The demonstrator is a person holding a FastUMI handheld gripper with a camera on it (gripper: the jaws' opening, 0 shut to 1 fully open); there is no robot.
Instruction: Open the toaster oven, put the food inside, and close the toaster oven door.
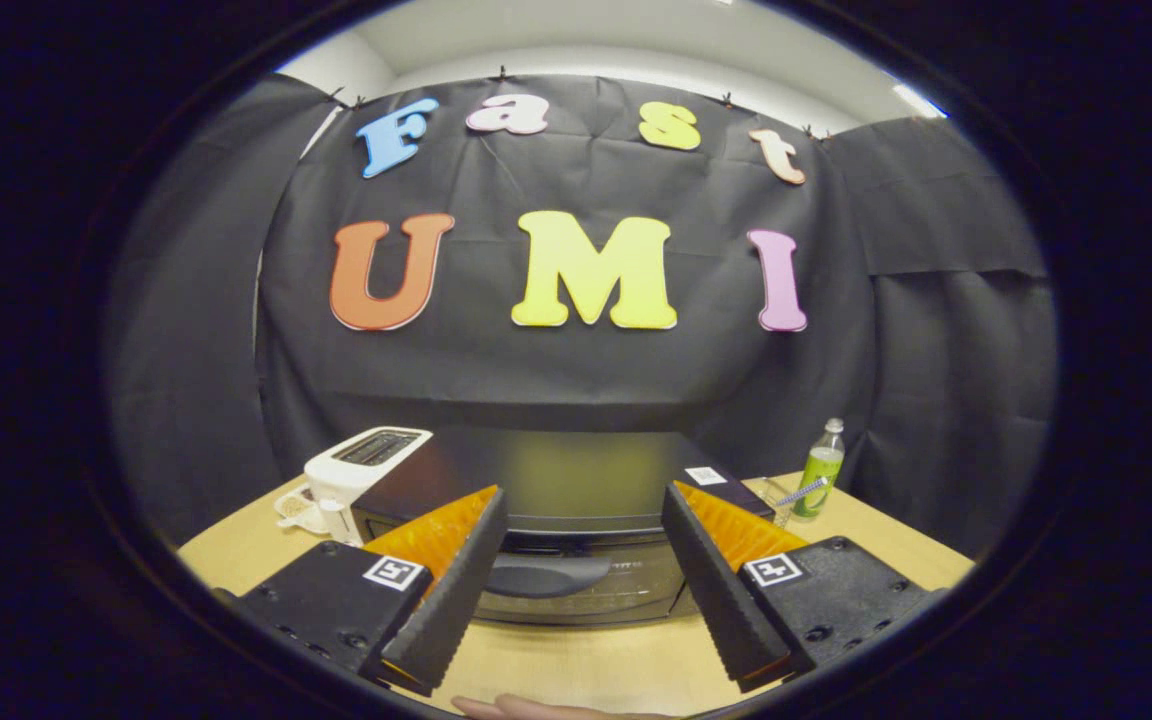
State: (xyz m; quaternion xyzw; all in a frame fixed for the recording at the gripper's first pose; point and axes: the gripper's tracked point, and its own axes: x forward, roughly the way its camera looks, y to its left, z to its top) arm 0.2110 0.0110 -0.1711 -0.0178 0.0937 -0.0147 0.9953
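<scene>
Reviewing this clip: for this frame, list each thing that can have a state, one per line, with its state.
toaster oven: door shut, handle untouched between the fingers' line of sight.
gripper: open, fingers spread wide, holding nothing, just short of the oven front.
white toaster: upright beside the oven, slots look empty.
green bottle: upright, capped, on the table past the oven.

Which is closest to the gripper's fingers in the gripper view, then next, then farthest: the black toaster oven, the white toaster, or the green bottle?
From the open gripper:
1. Black toaster oven, just ahead, its door handle between the fingers.
2. White pop-up toaster, beyond the fingers, beside the oven on the left.
3. Green plastic bottle, farthest back, right of the oven.
</scene>
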